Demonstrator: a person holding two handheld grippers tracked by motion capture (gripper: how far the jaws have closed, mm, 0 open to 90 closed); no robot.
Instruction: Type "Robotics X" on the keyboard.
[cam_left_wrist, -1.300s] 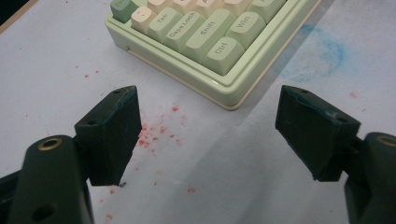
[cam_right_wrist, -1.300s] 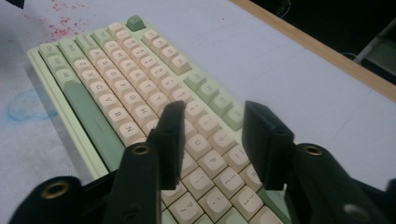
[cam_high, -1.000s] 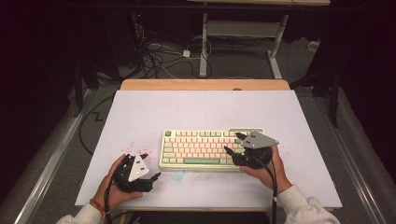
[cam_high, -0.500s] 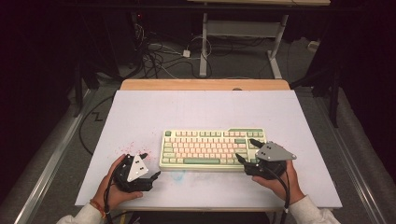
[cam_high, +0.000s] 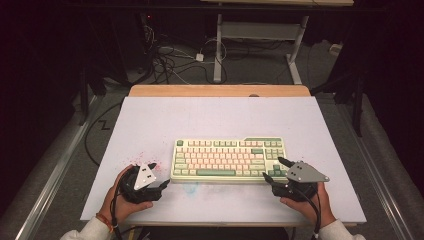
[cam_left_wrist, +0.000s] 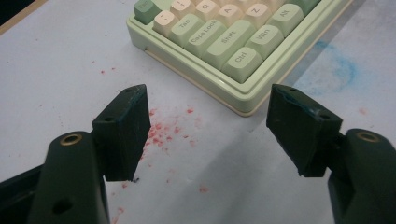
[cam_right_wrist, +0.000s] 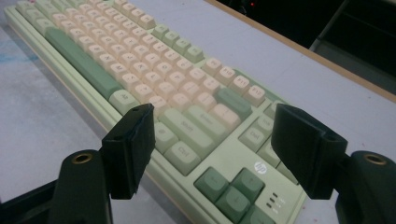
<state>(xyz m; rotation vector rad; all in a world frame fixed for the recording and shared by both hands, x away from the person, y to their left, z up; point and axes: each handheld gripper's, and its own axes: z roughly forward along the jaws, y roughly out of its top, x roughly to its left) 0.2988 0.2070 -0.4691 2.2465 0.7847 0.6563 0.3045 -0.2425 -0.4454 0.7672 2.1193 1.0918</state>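
Flanking the keyboard (cam_high: 229, 159), left tool (cam_high: 159, 176) and right tool (cam_high: 274, 169), both spread apart

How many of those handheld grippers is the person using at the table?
2. The left gripper sits beside the keyboard's near left corner; the right gripper is at its near right corner. Both have open jaws.

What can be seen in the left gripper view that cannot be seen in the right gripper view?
Left gripper view alone: red specks and a blue smudge on the white table, plus the Ctrl key at the keyboard's corner. Right gripper view alone: the dark green arrow keys, a round logo and the long spacebar. Both share the pale green keyboard and two open black jaws.
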